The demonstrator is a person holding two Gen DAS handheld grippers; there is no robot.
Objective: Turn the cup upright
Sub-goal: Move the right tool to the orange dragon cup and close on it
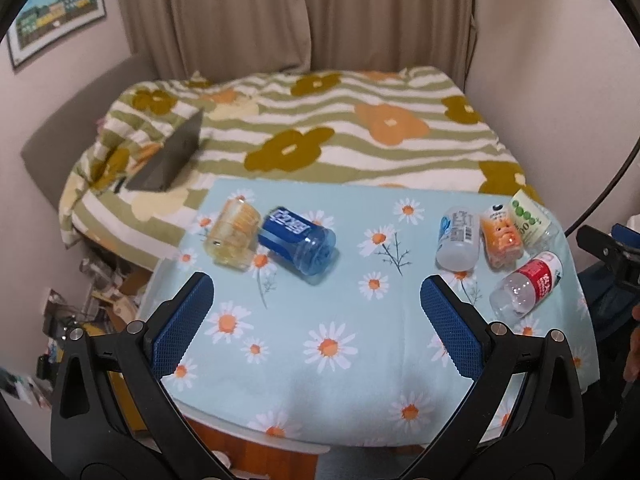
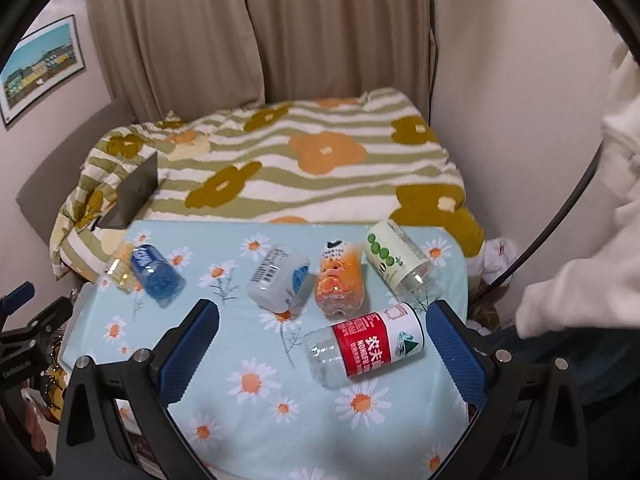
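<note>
- Your left gripper point(image 1: 316, 300) hovers above the near part of the table with its fingers wide apart and nothing between them; the blue pads point(image 1: 182, 320) look ribbed and grippy.
- Your right gripper point(image 2: 322, 332) is likewise spread and empty, and the red-labelled cup point(image 2: 366, 346) lies on its side just ahead, between the finger lines but untouched.
- You seem to be at the approach step: no cup is upright yet, so the whole job looks still ahead.
- The red-labelled cup is clear thin plastic, round, with its open mouth toward your left. For the next move, I judge you should bring the right fingers down across its labelled middle, close gently, then turn the mouth upward. Thin walls may buckle, and a round body can roll away on the cloth.
- The tablecloth point(image 2: 256, 420) is soft pale blue fabric printed with daisies.
- Farther on sit three more tipped cups in a row: a white one point(image 2: 280, 276), an orange one point(image 2: 338, 282) with a waisted shape, and a pale green-dotted one point(image 2: 396, 258).
- To your left, a blue cup point(image 1: 298, 240) lies touching a yellowish ribbed cup point(image 1: 232, 232); both look like translucent plastic and suit the left gripper.
- Beyond the table lies a bed with a striped, flowered blanket point(image 1: 320, 128), then beige curtains point(image 1: 300, 12).
</note>
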